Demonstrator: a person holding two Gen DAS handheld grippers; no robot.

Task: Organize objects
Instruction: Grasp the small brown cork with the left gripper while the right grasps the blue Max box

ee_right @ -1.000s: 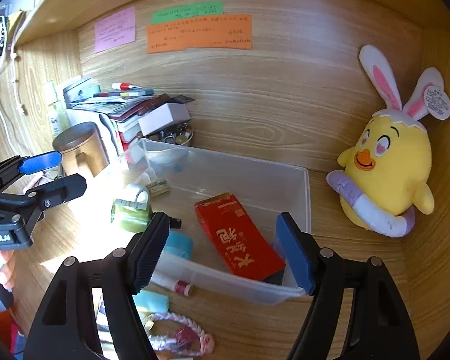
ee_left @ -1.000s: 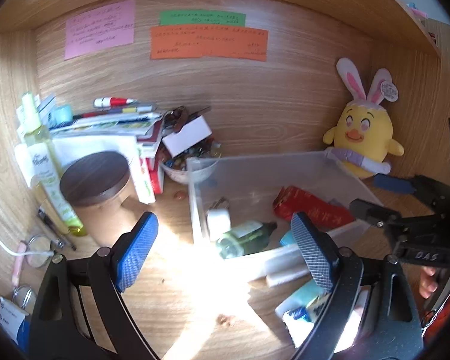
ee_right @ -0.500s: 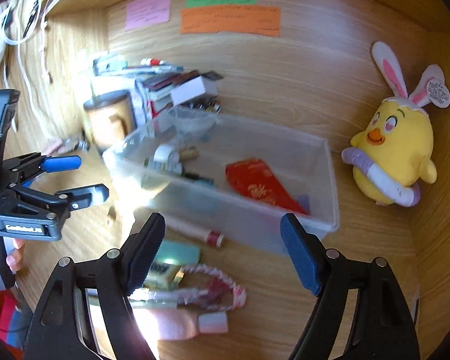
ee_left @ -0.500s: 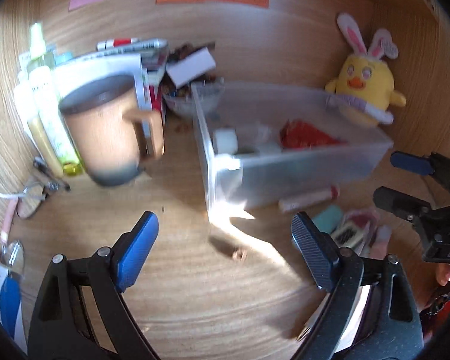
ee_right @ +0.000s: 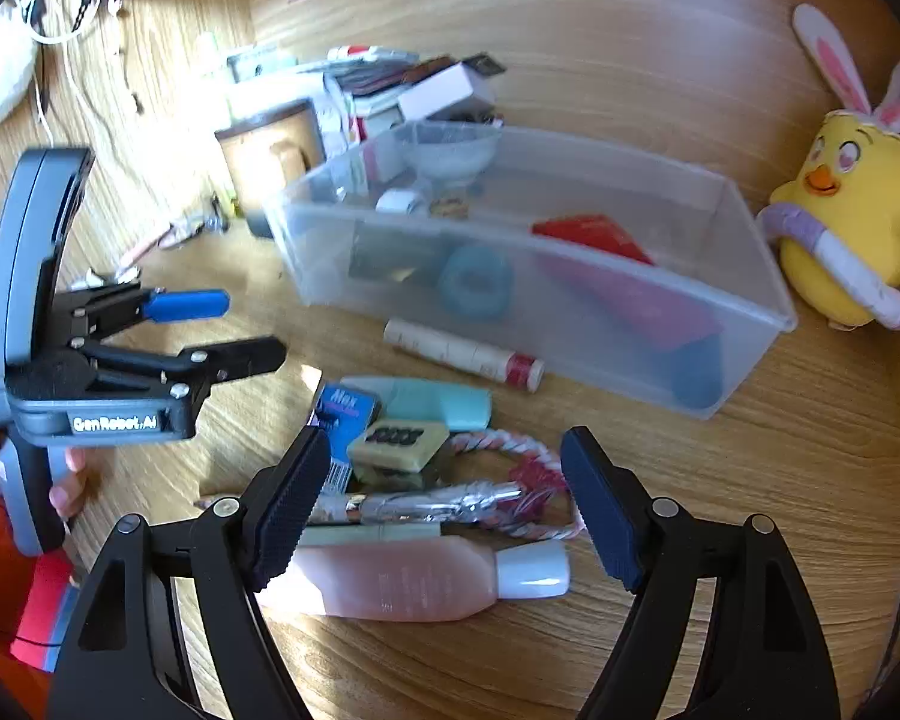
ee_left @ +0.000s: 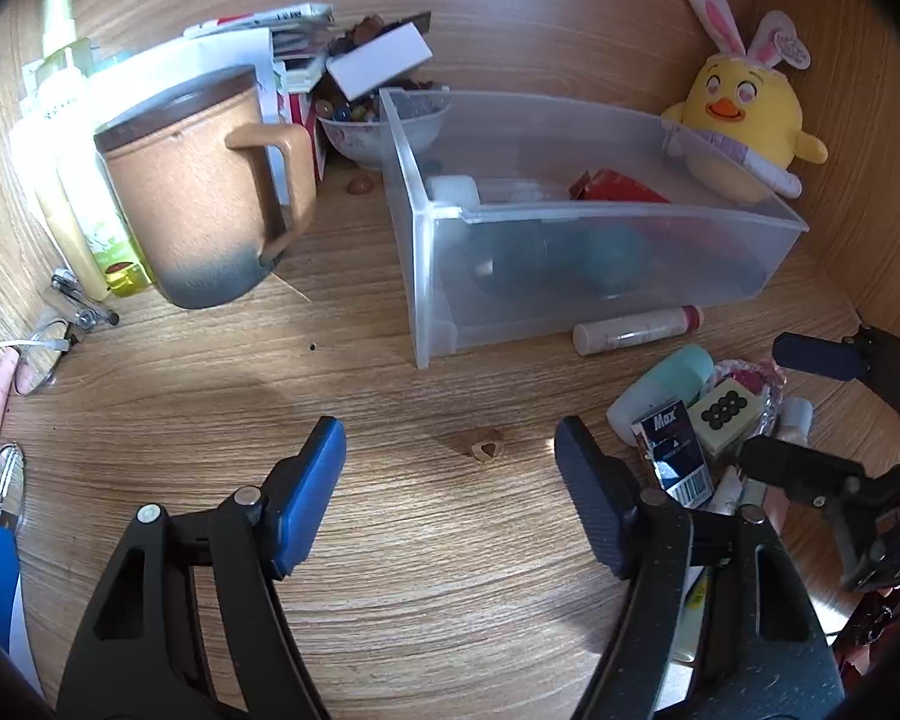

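A clear plastic bin [ee_left: 570, 240] [ee_right: 528, 276] holds a red packet, a teal ring and small items. In front of it lie a white tube [ee_right: 462, 354], a mint case [ee_right: 438, 402], a blue Max pack [ee_right: 345, 414], a beige tile [ee_right: 399, 441], a rope bracelet [ee_right: 510, 450] and a pink bottle [ee_right: 402, 582]. My right gripper [ee_right: 445, 441] [ee_left: 768, 405] hangs open above this pile. My left gripper [ee_left: 447, 429] [ee_right: 252, 330] is low over bare desk, its jaws closing around nothing; a small brown piece [ee_left: 486, 450] lies on the wood between the fingers.
A tan mug [ee_left: 198, 192] stands left of the bin, with bottles, papers and a bowl [ee_left: 360, 138] of small things behind it. A yellow plush chick [ee_right: 852, 228] sits at the right wall. Glasses and cables lie at the far left.
Both grippers have sunk toward the desk and tipped further down. The left jaws have narrowed. The bin now sits higher in both views, and the loose pile has come under the right gripper.
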